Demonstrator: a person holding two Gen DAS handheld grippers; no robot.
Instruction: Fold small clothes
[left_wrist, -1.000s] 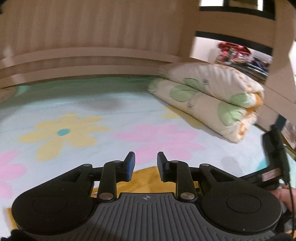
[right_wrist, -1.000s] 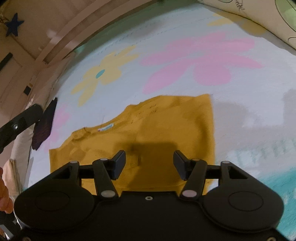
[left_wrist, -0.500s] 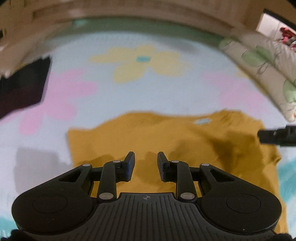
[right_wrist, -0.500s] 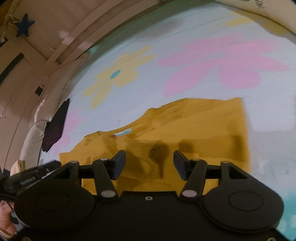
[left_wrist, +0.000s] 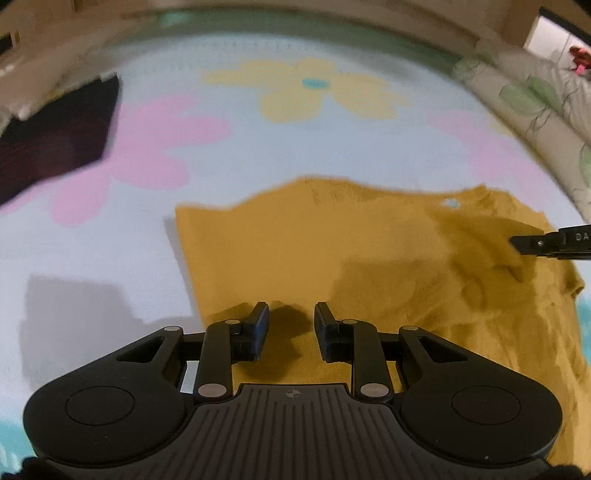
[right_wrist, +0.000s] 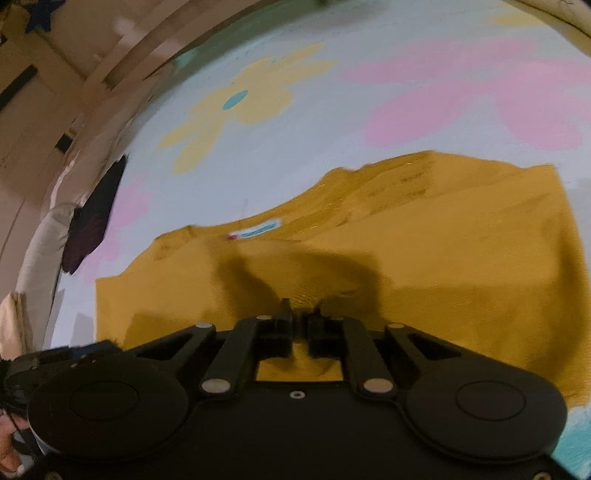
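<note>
A pale blue bedspread (left_wrist: 258, 155) printed with big yellow and pink flowers fills both views, and everything else is placed against the mustard-yellow top (left_wrist: 369, 258) lying flat on it. Beyond the top's far edge, toward the headboard side, sits the yellow flower (left_wrist: 310, 92) with its teal centre. A folded quilt with green leaves (left_wrist: 535, 96) lies off past the top's right end in the left wrist view. A dark garment (left_wrist: 55, 140) lies well apart from the top, out past its left end near the bed's edge.

The top has a small white-and-blue label (right_wrist: 258, 230) at its neckline on the far edge, and the cloth is rumpled just in front of it.

The right gripper (right_wrist: 297, 317) is down on the top's near part. Its jaws have just been closing and now stand almost together, with a raised ridge of the yellow cloth pinched between them, though blur makes the exact bite hard to judge.

The left gripper (left_wrist: 291, 328) hangs over the top's near left corner, jaws narrowly apart with nothing between them; only the cloth shows below the gap.
</note>
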